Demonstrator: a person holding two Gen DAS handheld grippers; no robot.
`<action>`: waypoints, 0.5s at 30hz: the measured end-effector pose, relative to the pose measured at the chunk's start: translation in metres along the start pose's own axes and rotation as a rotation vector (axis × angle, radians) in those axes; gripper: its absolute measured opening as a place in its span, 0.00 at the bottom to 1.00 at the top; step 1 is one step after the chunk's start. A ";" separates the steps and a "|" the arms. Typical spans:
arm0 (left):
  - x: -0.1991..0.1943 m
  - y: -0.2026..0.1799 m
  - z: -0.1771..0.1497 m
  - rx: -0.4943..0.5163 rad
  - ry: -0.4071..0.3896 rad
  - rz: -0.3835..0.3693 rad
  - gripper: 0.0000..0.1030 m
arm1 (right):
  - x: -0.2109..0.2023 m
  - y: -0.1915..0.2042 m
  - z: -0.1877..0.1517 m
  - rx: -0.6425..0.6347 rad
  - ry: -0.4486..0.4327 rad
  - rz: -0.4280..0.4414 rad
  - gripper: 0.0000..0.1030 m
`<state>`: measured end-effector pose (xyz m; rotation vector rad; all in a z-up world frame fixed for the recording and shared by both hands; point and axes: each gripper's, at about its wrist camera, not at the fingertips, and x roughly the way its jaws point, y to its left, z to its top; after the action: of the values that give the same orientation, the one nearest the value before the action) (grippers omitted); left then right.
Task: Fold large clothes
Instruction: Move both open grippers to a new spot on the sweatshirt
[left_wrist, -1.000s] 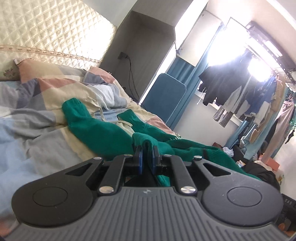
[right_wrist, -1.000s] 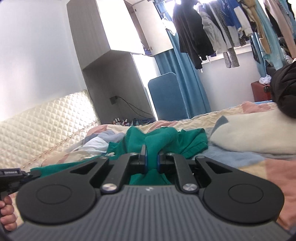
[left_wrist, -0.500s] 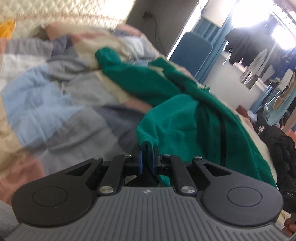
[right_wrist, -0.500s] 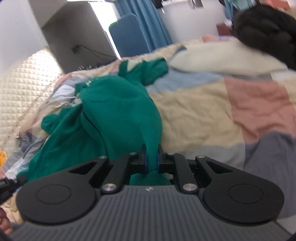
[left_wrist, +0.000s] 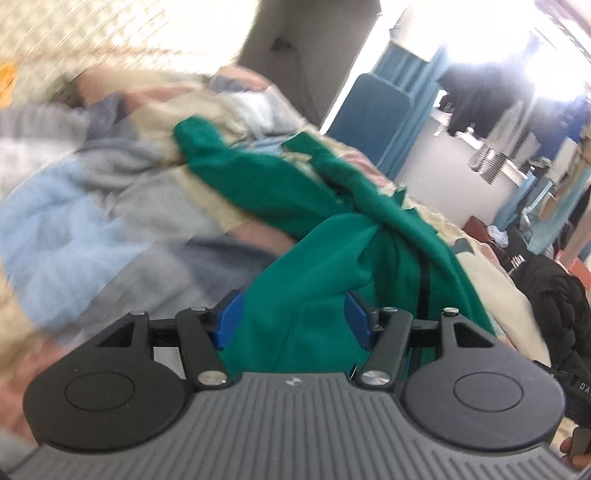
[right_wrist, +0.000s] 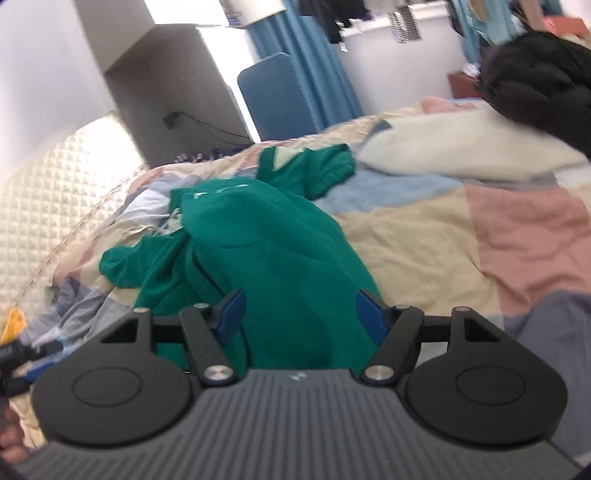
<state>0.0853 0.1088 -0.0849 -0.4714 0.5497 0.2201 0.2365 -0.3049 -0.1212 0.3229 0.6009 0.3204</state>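
green garment (left_wrist: 314, 295) bunched between both grippers' jaws | left gripper (left_wrist: 293, 319), right gripper (right_wrist: 299, 314) opening, cloth unpressed | length trails ahead toward headboard (right_wrist: 48, 206)

Between the fingers of both grippers: bunched green garment (left_wrist: 303, 295), gap filled. Left of the left gripper (left_wrist: 293, 321) fingers: bare patchwork quilt (left_wrist: 74, 236), passable. Right of the right gripper (right_wrist: 303, 314) fingers: open quilt; black jacket (right_wrist: 535, 74) beyond.
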 end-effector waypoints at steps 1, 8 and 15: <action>0.006 -0.007 0.005 0.033 -0.011 -0.004 0.64 | 0.004 0.004 0.002 -0.017 0.001 0.008 0.67; 0.075 -0.040 0.033 0.187 -0.021 -0.089 0.64 | 0.046 0.045 0.037 -0.153 -0.007 0.062 0.67; 0.151 -0.029 0.044 0.129 0.060 -0.187 0.64 | 0.128 0.104 0.088 -0.301 0.009 0.125 0.70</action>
<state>0.2403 0.1160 -0.1240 -0.4016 0.5717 -0.0082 0.3683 -0.1796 -0.0764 0.0691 0.5328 0.5265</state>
